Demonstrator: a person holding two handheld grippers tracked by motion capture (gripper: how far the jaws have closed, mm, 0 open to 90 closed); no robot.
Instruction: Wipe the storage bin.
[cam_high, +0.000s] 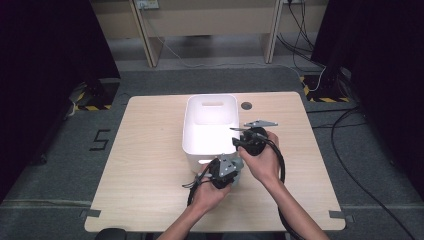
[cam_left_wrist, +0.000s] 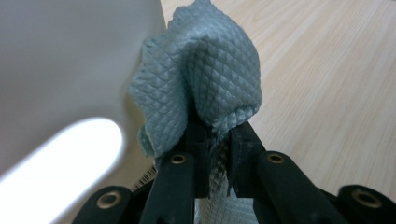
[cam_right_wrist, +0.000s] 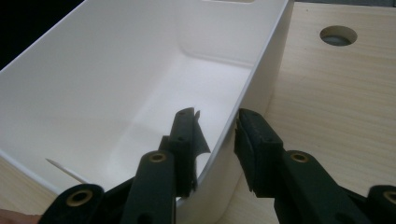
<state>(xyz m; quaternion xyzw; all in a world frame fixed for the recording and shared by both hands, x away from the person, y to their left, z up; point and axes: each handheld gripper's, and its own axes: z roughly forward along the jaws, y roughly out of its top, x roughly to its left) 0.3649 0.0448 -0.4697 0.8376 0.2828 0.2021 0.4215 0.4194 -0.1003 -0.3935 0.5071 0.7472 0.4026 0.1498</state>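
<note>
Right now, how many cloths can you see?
1. The grey cloth is pinched in the left gripper, beside the white bin. Nothing shows inside the bin.

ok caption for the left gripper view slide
Left gripper pinching a grey-green quilted cloth beside the white bin.

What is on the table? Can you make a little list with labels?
table: light wood
bin: white, open top, nothing seen inside
cloth: grey-green, quilted, beside the bin's near wall
left tongs: pinching the cloth
right tongs: one jaw inside, one outside the bin's side wall; grip unclear
hole: round, in the table past the bin
</note>
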